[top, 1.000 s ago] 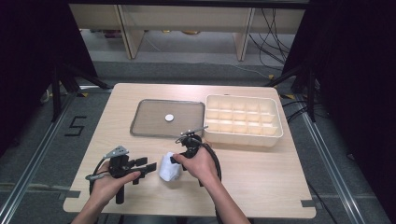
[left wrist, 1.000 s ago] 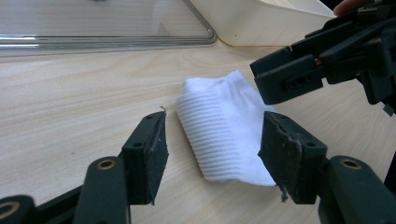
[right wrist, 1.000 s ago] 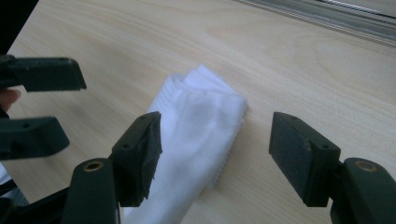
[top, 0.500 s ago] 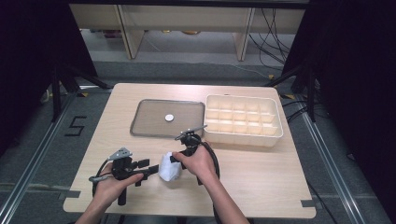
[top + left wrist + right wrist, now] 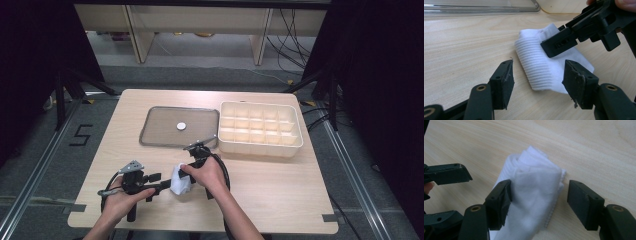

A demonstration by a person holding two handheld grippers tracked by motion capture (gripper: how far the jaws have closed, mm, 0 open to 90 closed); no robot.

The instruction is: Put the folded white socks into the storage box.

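A folded white ribbed cloth (image 5: 179, 185) lies on the wooden table near its front edge. In the left gripper view the cloth (image 5: 541, 72) sits just ahead of my left gripper (image 5: 537, 75), whose jaws stand open on either side of its ribbed end. My left gripper (image 5: 162, 186) points right at it in the high view. My right gripper (image 5: 189, 171) comes down on the cloth from behind. Its jaws are open around the cloth (image 5: 534, 187) in the right gripper view (image 5: 539, 195), one jaw lying on the fabric, the other apart on bare wood.
A grey tray with a clear lid (image 5: 160, 125) holds a small white round piece (image 5: 181, 126) at mid-table. A cream compartment box (image 5: 260, 129) stands to its right. The table's front edge (image 5: 200, 230) is close behind both hands.
My left gripper has slid a little to the right, closer to the cloth. The right hand and the cloth have hardly moved.
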